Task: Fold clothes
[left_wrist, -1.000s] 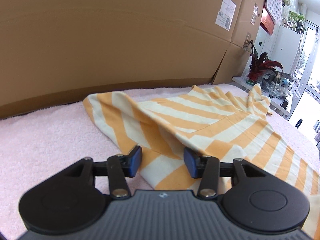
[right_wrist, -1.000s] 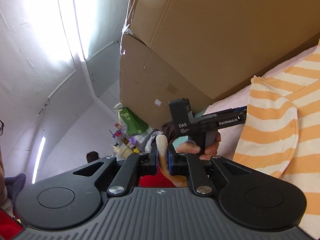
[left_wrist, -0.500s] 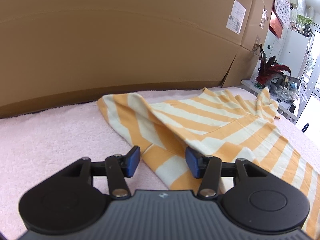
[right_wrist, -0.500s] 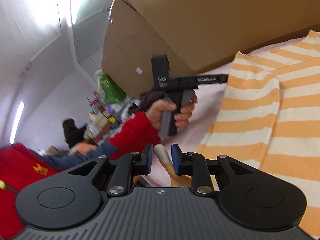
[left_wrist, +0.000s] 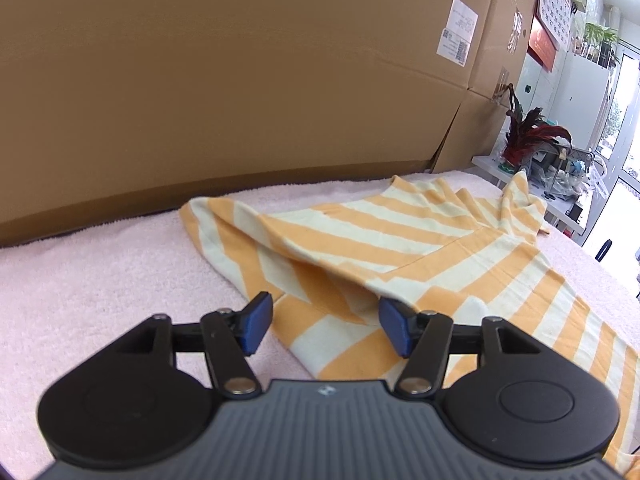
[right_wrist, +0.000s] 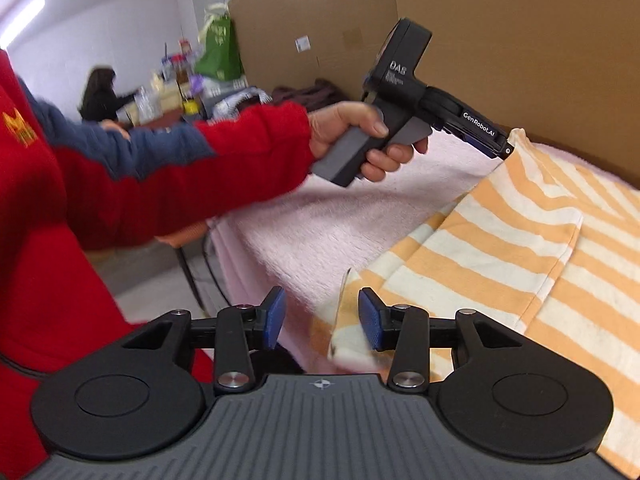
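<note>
Where the pink towel-covered table (left_wrist: 100, 280) meets the cardboard wall (left_wrist: 240, 80) behind it, we have a broad bare stretch to the left of the striped garment (left_wrist: 400, 248), and in the right wrist view the table's near edge drops off just left of the cloth's corner. That orange-and-cream garment lies spread and partly folded over itself on the towel, one end reaching towards the cardboard, its near hem running under both tools. Our left gripper (left_wrist: 326, 328) points down at a slant over the hem, its blue pads opening with cloth lying below and between them but neither pad pressing on it. Seen from the right wrist, a hand (right_wrist: 352, 140) in a red sleeve (right_wrist: 200, 168) holds that tool by its grip, tip at the cloth's far corner. Our right gripper (right_wrist: 322, 322) also has its jaws opening; a raised, blurred corner of the garment stands in the gap, touching neither pad as far as we can tell. On the left tool we read "DAS" and "GenRoboAI"; the white label (left_wrist: 458, 32) on the cardboard is too small to read.
</note>
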Demonstrator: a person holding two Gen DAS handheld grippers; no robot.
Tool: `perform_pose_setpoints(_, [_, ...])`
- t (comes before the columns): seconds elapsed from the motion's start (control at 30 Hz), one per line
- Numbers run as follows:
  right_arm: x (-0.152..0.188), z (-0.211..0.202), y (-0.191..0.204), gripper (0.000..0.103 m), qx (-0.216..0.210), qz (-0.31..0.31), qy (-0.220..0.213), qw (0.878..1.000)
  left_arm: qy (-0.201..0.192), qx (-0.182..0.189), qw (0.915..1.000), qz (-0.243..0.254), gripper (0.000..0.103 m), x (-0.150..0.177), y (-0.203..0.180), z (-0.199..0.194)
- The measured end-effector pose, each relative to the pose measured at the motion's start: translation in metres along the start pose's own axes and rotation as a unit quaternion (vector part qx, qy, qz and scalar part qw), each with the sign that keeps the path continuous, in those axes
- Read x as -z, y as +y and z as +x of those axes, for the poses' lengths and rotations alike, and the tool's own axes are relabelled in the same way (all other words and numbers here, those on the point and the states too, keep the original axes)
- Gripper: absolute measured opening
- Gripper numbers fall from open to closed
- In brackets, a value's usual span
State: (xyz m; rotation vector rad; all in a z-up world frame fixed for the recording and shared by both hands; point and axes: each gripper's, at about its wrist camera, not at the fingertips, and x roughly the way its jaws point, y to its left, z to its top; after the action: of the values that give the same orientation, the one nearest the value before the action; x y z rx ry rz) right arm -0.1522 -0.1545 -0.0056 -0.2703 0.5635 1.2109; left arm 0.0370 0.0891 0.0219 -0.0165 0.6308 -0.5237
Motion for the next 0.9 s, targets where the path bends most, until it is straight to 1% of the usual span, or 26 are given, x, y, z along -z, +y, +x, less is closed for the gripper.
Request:
perform_pose_setpoints(0.03, [0.001, 0.001, 0.0, 0.043, 0.008, -0.006, 0.001, 1.0, 0.001, 0.001, 1.0, 0.0, 0.061, 0.001, -0.001, 0.0])
perform_pose_setpoints(0.13, [0.003, 0.0, 0.0, 0.036, 0.029, -0.02, -0.001, 0.999, -0.001, 0.014, 0.9999, -0.004, 0.061, 0.003, -0.001, -0.004])
perform_pose_setpoints(0.17, [0.004, 0.0, 0.0, 0.036, 0.036, -0.025, -0.001, 0.999, -0.002, 0.017, 0.9998, -0.005, 0.061, 0.004, -0.001, -0.006])
perform_pose_setpoints(0.23, [0.003, -0.006, -0.007, 0.036, 0.032, -0.008, -0.005, 0.999, -0.003, 0.016, 0.9999, -0.004, 0.062, 0.005, 0.0, -0.009])
perform_pose_setpoints(0.3, [0.002, -0.013, -0.014, 0.036, 0.025, 0.01, -0.018, 0.999, -0.003, 0.015, 0.9999, -0.005, 0.062, 0.005, 0.001, -0.011])
perform_pose_setpoints(0.33, [0.001, -0.015, -0.018, 0.036, 0.028, 0.015, -0.025, 0.999, -0.002, 0.014, 0.9999, -0.006, 0.062, 0.005, 0.002, -0.012])
perform_pose_setpoints(0.4, [0.002, -0.012, -0.021, 0.036, 0.046, 0.007, -0.018, 0.999, -0.002, 0.012, 0.9999, -0.006, 0.063, 0.005, 0.003, -0.013])
perform_pose_setpoints(0.43, [0.003, -0.009, -0.023, 0.036, 0.055, 0.002, -0.013, 0.998, -0.003, 0.011, 0.9999, -0.006, 0.064, 0.006, 0.003, -0.015])
perform_pose_setpoints(0.5, [0.005, -0.005, -0.026, 0.036, 0.073, -0.008, -0.004, 0.997, -0.003, 0.012, 0.9999, -0.007, 0.072, 0.007, 0.004, -0.018])
perform_pose_setpoints(0.53, [0.006, -0.006, -0.028, 0.036, 0.073, -0.008, -0.006, 0.997, -0.004, 0.015, 0.9999, -0.007, 0.073, 0.008, 0.004, -0.021])
perform_pose_setpoints(0.57, [0.007, -0.008, -0.031, 0.031, 0.072, -0.007, -0.01, 0.997, -0.005, 0.017, 0.9998, -0.007, 0.073, 0.008, 0.003, -0.023])
perform_pose_setpoints(0.6, [0.008, -0.01, -0.033, 0.024, 0.07, -0.005, -0.013, 0.997, -0.005, 0.02, 0.9998, -0.005, 0.073, 0.009, 0.002, -0.025])
perform_pose_setpoints(0.63, [0.007, -0.014, -0.036, 0.014, 0.065, -0.002, -0.021, 0.998, -0.006, 0.023, 0.9997, -0.004, 0.073, 0.009, 0.0, -0.026])
perform_pose_setpoints(0.73, [0.004, -0.024, -0.042, 0.009, 0.056, 0.002, -0.046, 0.997, -0.008, 0.032, 0.9995, -0.001, 0.072, 0.008, -0.004, -0.029])
perform_pose_setpoints(0.9, [-0.004, -0.039, -0.054, 0.009, 0.042, 0.031, -0.094, 0.994, -0.003, 0.059, 0.9981, -0.019, 0.073, 0.004, -0.008, -0.022])
